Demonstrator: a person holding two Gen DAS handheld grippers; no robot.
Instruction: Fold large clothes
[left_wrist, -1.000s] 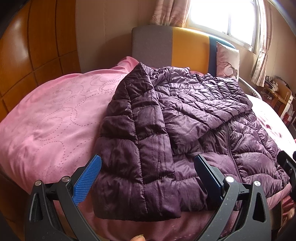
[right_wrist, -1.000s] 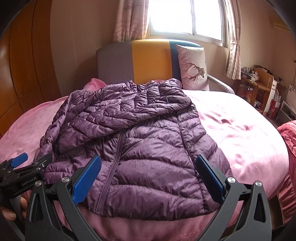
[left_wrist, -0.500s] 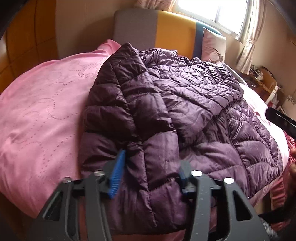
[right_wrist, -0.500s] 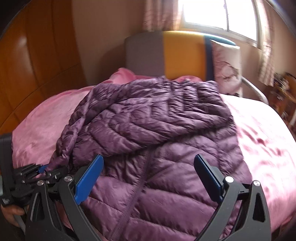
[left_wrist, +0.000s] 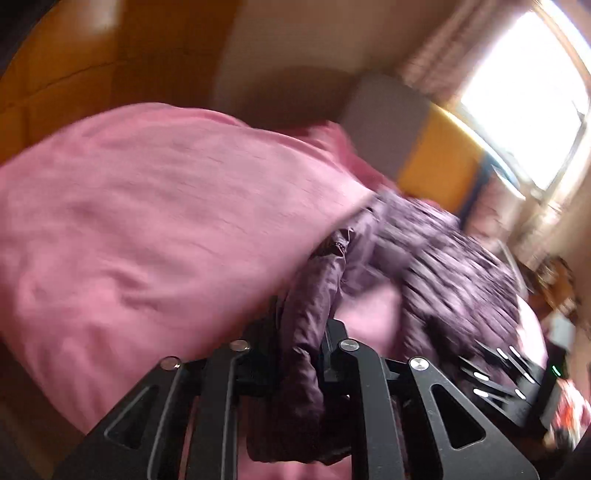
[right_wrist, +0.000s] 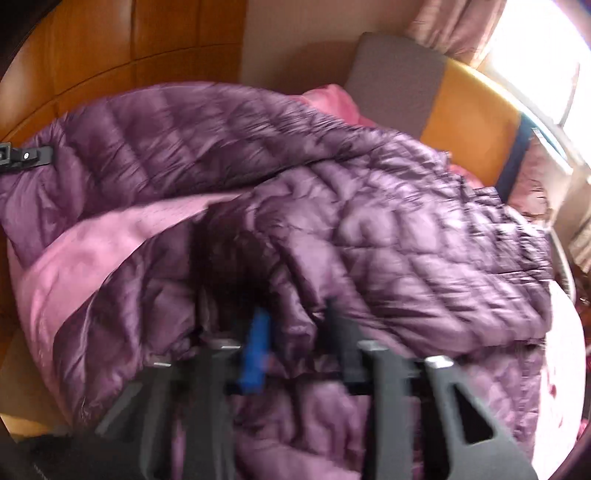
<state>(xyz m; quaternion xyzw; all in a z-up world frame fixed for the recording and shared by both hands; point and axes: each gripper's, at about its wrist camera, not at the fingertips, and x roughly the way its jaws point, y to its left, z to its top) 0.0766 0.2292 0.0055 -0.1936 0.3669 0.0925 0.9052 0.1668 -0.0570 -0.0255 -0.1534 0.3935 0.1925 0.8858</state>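
Closing on quilted fabric, the left gripper has a bunched fold of the purple puffer jacket pinched between its jaws, and the cloth hangs down past them. The right gripper is closing too, with a ridge of the jacket's hem squeezed between its blue pad and the dark one. The jacket sprawls across the pink bedspread, partly lifted and rumpled, its pale lining showing. Both views are smeared with blur. Behind stands a grey and yellow headboard.
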